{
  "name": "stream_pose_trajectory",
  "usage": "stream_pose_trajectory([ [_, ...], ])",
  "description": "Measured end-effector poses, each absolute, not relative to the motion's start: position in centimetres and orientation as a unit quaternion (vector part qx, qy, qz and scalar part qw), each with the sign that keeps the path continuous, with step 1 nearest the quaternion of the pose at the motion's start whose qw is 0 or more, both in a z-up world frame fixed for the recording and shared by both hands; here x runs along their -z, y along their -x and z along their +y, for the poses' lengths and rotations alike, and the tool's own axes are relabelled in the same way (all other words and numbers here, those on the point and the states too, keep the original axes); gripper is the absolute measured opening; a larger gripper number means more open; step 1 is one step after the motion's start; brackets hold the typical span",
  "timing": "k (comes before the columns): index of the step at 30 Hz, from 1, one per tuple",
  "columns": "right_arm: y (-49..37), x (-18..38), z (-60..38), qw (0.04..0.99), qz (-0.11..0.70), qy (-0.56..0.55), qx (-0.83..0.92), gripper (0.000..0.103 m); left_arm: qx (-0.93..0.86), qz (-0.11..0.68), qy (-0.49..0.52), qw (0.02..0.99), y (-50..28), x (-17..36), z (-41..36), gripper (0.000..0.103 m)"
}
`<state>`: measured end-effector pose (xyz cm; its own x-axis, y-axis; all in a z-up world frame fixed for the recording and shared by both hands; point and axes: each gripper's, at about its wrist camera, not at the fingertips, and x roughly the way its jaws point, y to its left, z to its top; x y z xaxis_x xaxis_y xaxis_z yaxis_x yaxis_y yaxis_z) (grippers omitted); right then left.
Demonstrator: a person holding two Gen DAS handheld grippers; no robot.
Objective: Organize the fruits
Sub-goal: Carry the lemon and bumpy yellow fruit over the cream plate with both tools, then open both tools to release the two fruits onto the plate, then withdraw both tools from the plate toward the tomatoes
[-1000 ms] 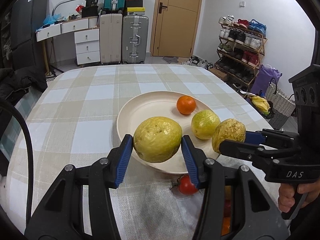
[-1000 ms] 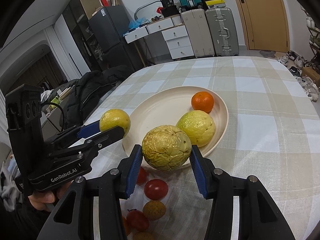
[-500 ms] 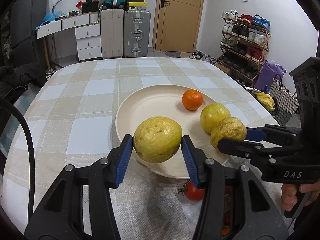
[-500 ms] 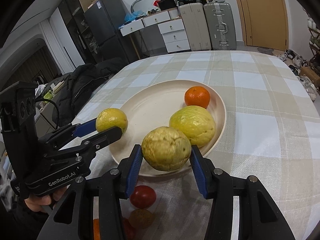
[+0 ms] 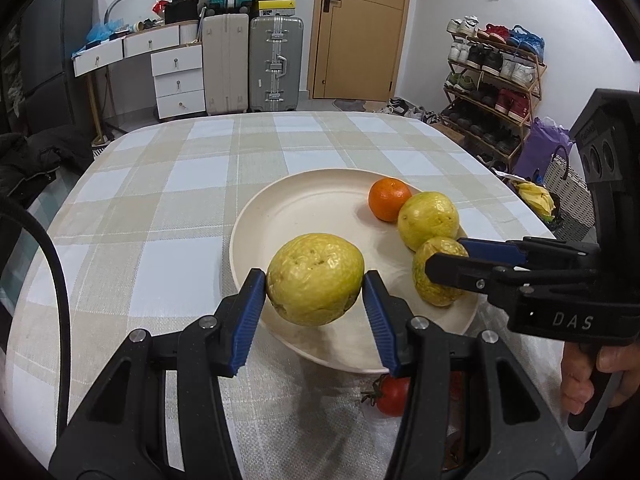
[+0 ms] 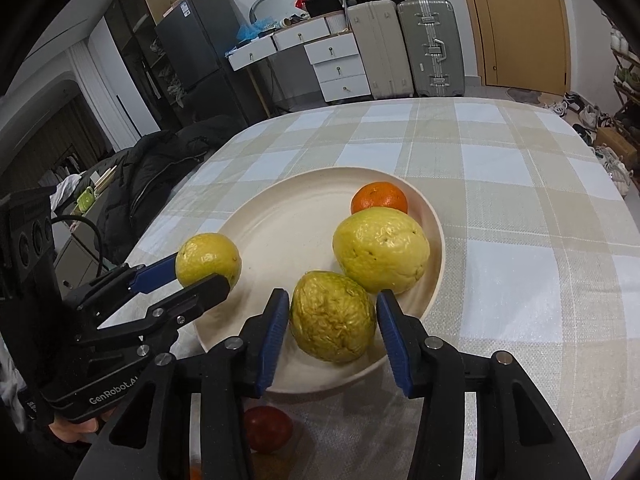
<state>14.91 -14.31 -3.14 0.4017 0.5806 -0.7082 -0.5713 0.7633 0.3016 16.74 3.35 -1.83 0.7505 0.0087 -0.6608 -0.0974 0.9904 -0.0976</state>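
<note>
Two fruits, an orange (image 5: 389, 205) and a pale fruit (image 5: 428, 220), lie on the plate (image 5: 304, 200). Your left claw (image 5: 314, 286) grips a yellow fruit (image 5: 316, 272) above its rim. Your right claw (image 6: 332, 310), jaws just closing further, pinches a wrinkled fruit (image 6: 332, 324) over it. A tomato (image 5: 394, 396) waits on the table (image 5: 160, 184).

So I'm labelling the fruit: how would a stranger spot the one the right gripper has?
Find the round cream plate on the checked table. At its near edge, between the right gripper's blue pads, sits a wrinkled yellow-green fruit. Its shrivelled, greener skin sets it apart from the smoother fruit and the orange behind.
</note>
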Motion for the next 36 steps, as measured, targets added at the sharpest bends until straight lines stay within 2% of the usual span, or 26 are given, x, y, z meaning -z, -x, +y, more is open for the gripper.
stream_pose_trajectory([
  [12,-13.8,2.7,-15.5,0.846,0.416,-0.008,-0.334,0.048,-0.043,0.361,0.060,0.930,-17.1,2.2,3.6,0.048],
  [14,-13.1,2.4,-15.8,0.852,0.408,0.002,-0.327,0.050,-0.044,0.349,0.055,0.934,-16.5,1.7,3.6,0.049],
  [16,-12.4,2.2,-16.0,0.858,0.401,0.013,-0.321,0.053,-0.040,0.344,0.057,0.937,-15.8,1.1,3.5,0.056],
  [17,-12.1,2.1,-16.2,0.859,0.398,0.015,-0.322,0.058,-0.039,0.341,0.057,0.938,-15.3,0.9,3.5,0.063],
  [20,-10.9,1.7,-16.9,0.863,0.385,0.012,-0.326,0.080,-0.040,0.327,0.056,0.942,-13.8,0.1,3.5,0.083],
  [21,-10.6,1.6,-17.2,0.865,0.381,0.010,-0.326,0.087,-0.042,0.323,0.057,0.944,-13.3,-0.1,3.5,0.086],
  [25,-9.3,1.5,-18.1,0.868,0.376,0.005,-0.324,0.097,-0.043,0.317,0.061,0.945,-11.5,-0.7,3.7,0.089],
  [26,-9.1,1.5,-18.2,0.869,0.376,0.005,-0.322,0.102,-0.044,0.318,0.061,0.945,-11.1,-0.8,3.7,0.095],
  [27,-8.8,1.5,-18.3,0.871,0.375,0.009,-0.318,0.103,-0.046,0.317,0.062,0.945,-10.6,-0.9,3.7,0.103],
  [36,-7.1,1.2,-19.6,0.871,0.373,0.003,-0.319,0.103,-0.052,0.305,0.055,0.949,-7.2,-2.0,2.9,0.102],
])
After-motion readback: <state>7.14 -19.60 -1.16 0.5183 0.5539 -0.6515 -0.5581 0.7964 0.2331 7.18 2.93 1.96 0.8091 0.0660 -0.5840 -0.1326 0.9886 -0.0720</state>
